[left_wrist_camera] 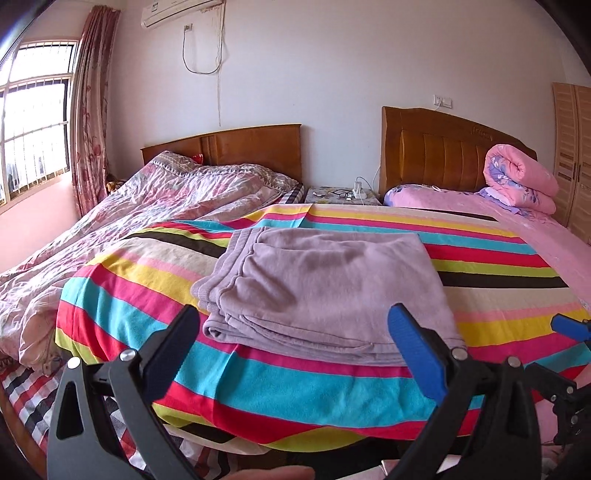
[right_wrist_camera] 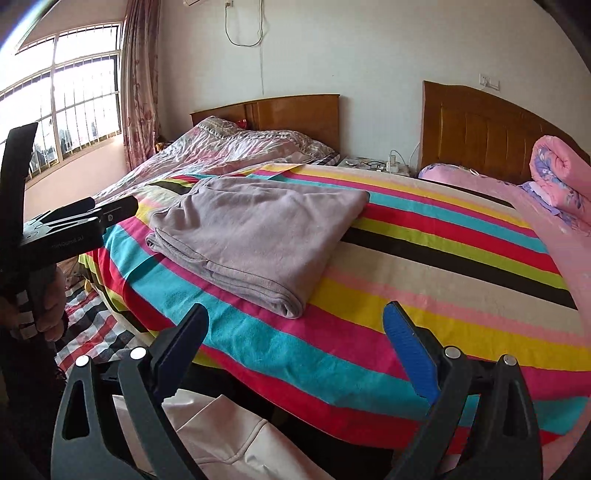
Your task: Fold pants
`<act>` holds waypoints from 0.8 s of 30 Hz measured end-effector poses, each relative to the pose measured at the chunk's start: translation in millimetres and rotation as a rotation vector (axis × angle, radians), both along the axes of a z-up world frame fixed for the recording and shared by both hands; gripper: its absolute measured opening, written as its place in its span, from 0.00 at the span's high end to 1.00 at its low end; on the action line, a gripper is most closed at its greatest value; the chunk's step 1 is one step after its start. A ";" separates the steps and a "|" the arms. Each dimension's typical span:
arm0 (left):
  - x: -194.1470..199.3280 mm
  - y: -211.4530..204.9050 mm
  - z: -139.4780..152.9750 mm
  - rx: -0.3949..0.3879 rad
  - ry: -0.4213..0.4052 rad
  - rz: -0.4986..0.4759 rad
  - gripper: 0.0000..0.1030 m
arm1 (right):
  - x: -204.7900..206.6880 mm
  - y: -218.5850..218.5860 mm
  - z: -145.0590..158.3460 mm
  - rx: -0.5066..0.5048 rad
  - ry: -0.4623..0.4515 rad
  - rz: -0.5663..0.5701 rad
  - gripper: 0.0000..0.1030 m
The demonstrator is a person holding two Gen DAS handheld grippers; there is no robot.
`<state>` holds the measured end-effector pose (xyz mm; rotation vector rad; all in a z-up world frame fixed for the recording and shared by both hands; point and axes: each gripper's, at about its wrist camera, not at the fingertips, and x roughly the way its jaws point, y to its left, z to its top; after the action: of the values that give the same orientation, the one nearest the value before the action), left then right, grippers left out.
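Striped blanket (left_wrist_camera: 295, 384), one folded pants (left_wrist_camera: 325, 291), two grippers, left gripper (left_wrist_camera: 295, 325), right gripper (right_wrist_camera: 295, 325), both wide open, empty

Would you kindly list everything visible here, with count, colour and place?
pants: one, lilac, folded on striped blanket.
striped blanket: one, multicolour, over the near bed.
rolled quilt: one, pink floral, far right by headboard.
crumpled quilt: one, pale pink, left bed.
headboards: two, brown wood, against wall.
nightstand: one, between beds, cables on top.
window: one, barred, left.
curtain: one, pink.
air conditioner: one, white, high.
left gripper: open, empty.
right gripper: open, empty.
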<state>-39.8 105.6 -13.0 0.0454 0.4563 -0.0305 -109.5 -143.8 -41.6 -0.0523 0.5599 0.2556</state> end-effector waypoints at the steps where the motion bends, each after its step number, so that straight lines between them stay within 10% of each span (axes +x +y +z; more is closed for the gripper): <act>1: -1.7 -4.3 -1.9 0.011 0.001 -0.009 0.01 | 0.0 -0.7 0.0 -0.003 -0.002 -0.004 0.11; 24: -2.6 -16.8 -16.5 0.052 0.043 -0.018 0.01 | 1.1 -1.7 0.6 0.016 -0.008 -0.014 0.11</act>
<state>-42.4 88.7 -29.4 0.1002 0.4992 -0.0370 -108.4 -145.4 -41.1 -0.0342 0.5504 0.2463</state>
